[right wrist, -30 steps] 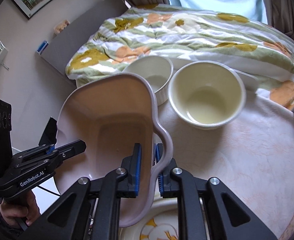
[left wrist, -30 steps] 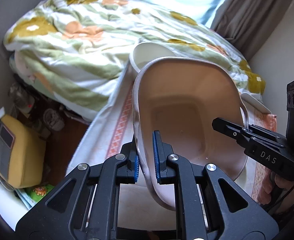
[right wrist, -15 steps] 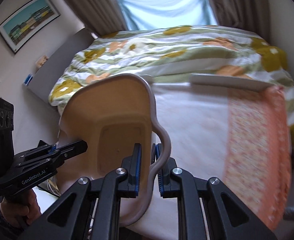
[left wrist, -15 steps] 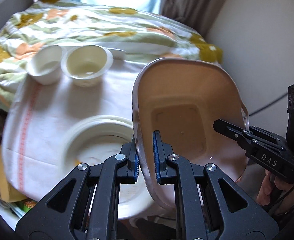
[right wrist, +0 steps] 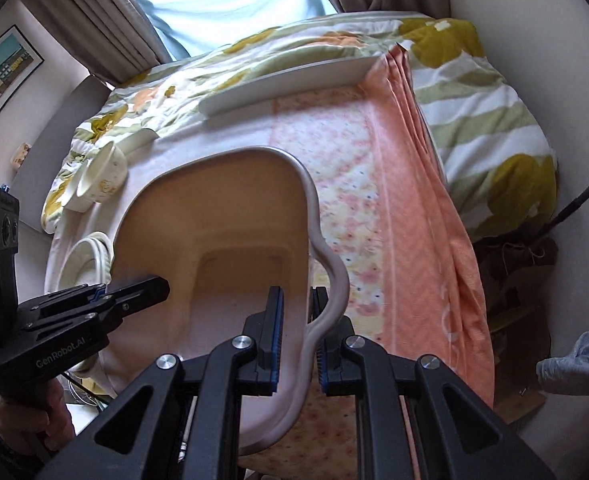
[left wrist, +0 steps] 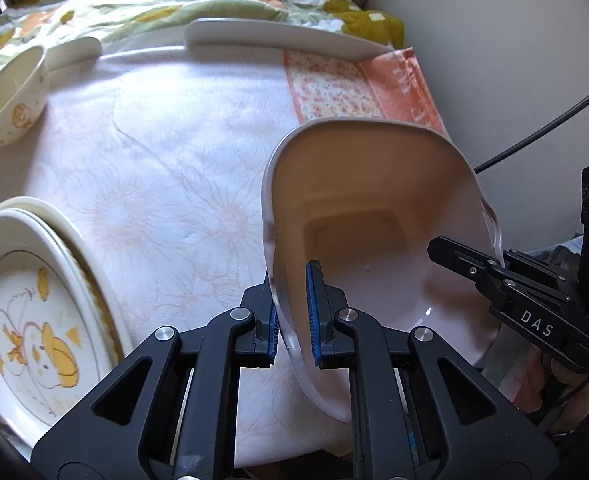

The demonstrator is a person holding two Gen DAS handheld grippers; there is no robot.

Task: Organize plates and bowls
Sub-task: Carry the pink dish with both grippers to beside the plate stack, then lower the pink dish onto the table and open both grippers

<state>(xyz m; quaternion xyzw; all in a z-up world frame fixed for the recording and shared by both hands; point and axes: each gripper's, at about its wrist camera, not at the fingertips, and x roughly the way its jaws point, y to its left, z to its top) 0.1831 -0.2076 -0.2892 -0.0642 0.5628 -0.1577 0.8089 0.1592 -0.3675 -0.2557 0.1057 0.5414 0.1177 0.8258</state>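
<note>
A pink, deep, square-cornered dish [left wrist: 374, 208] with wavy handles hangs tilted over the right part of the table. My left gripper [left wrist: 291, 284] is shut on its left rim. In the left wrist view my right gripper [left wrist: 490, 272] clamps the opposite handle. The right wrist view shows the same dish [right wrist: 234, 216], with my right gripper [right wrist: 296, 300] shut on the wavy handle and my left gripper [right wrist: 134, 292] on the far rim. A stack of plates [left wrist: 34, 300] with a yellow cartoon lies at the left. A cream bowl [left wrist: 10, 92] stands at the far left.
A long white tray [left wrist: 278, 36] lies at the table's far edge against the flowered bedding [right wrist: 486, 92]. An orange cloth [right wrist: 414, 220] drapes over the table's right side. A wall and a black cable [left wrist: 546, 128] are close on the right. A grey sleeve [right wrist: 574, 364] shows at the right edge.
Both grippers have carried the pink dish to the right across the table. The bowls and plates have slid to the left of the views; the orange cloth now lies beneath.
</note>
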